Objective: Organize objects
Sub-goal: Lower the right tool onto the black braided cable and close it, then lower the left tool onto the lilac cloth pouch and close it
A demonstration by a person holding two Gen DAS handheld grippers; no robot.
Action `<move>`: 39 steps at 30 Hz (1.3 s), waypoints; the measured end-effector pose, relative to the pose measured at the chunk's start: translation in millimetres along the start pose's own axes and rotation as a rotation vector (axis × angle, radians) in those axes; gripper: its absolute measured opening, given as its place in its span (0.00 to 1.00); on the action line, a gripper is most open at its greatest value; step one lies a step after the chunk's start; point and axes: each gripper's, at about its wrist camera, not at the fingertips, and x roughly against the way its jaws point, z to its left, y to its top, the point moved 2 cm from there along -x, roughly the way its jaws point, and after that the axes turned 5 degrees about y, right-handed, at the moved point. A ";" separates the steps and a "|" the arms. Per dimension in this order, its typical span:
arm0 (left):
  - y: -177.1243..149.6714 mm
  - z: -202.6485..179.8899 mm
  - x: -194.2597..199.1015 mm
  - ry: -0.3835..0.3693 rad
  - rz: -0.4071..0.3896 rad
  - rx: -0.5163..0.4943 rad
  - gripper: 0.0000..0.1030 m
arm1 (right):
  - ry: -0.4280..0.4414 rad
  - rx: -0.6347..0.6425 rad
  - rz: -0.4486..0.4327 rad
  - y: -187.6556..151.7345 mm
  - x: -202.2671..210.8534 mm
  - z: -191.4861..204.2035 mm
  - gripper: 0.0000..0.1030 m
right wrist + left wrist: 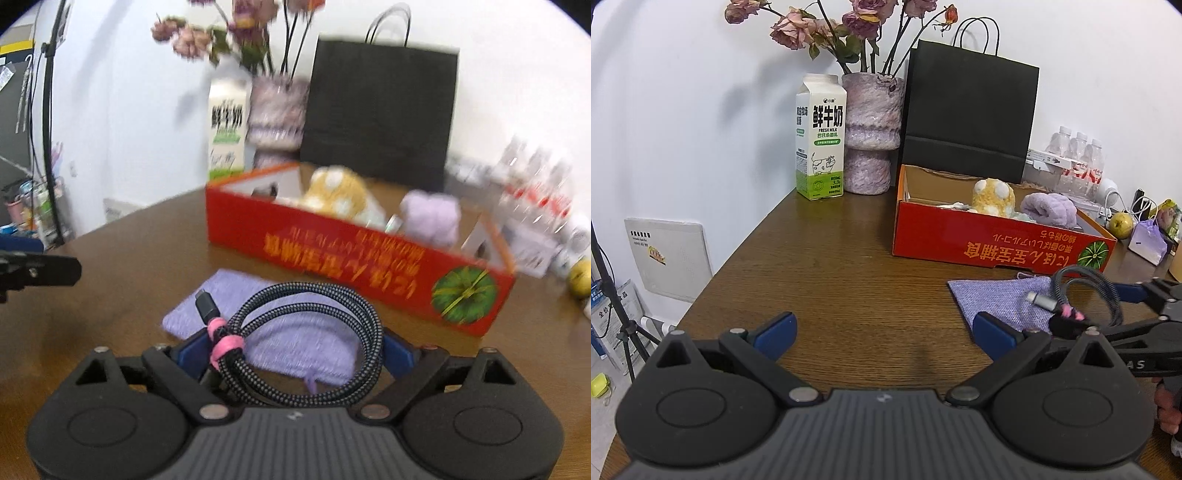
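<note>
The right gripper [295,350] is closed on a coiled braided cable [306,339], lifted just above a purple cloth pouch [295,332] lying on the wooden table [831,266] beside the red cardboard box [990,240]. The left gripper [884,330] hangs wide open and empty over the table's near edge. The box sits toward the far edge, holding a yellow plush toy [993,199] and a lilac towel [1049,208].

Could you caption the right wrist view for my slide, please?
Right gripper carries a coiled black braided cable above a lilac fabric pouch, near a red cardboard box.
</note>
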 end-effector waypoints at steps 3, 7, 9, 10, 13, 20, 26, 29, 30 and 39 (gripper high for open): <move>0.0 0.9 -1.4 0.001 0.004 0.004 1.00 | -0.029 -0.019 -0.041 -0.3 10.7 -1.4 0.90; -1.1 -0.8 -3.3 0.006 0.013 -0.002 1.00 | -0.055 -0.044 -0.063 -2.3 20.3 -5.6 0.90; -2.6 -4.9 -3.3 0.003 0.013 -0.017 1.00 | -0.064 -0.053 -0.073 -3.7 24.1 -8.2 0.90; -3.6 -7.2 -3.7 0.001 0.014 -0.025 1.00 | -0.069 -0.054 -0.075 -4.5 25.7 -9.2 0.90; -7.5 -13.8 -6.8 -0.003 0.033 -0.045 1.00 | -0.078 -0.061 -0.082 -7.8 31.9 -12.2 0.90; -9.9 -31.1 -11.1 -0.028 0.062 -0.036 1.00 | -0.083 -0.105 -0.100 -11.0 45.4 -24.1 0.90; -1.1 -55.5 -28.3 -0.046 0.130 0.013 1.00 | -0.091 -0.132 -0.121 -12.1 55.0 -40.0 0.90; 3.6 -71.0 -41.5 -0.056 0.165 0.010 1.00 | -0.102 -0.141 -0.133 -13.0 60.2 -51.1 0.90; 5.0 -77.0 -46.3 -0.058 0.174 0.008 1.00 | -0.106 -0.147 -0.137 -13.2 61.9 -55.8 0.90; 11.7 -115.5 -90.9 -0.055 0.254 0.031 1.00 | -0.129 -0.187 -0.157 -15.7 73.5 -96.2 0.90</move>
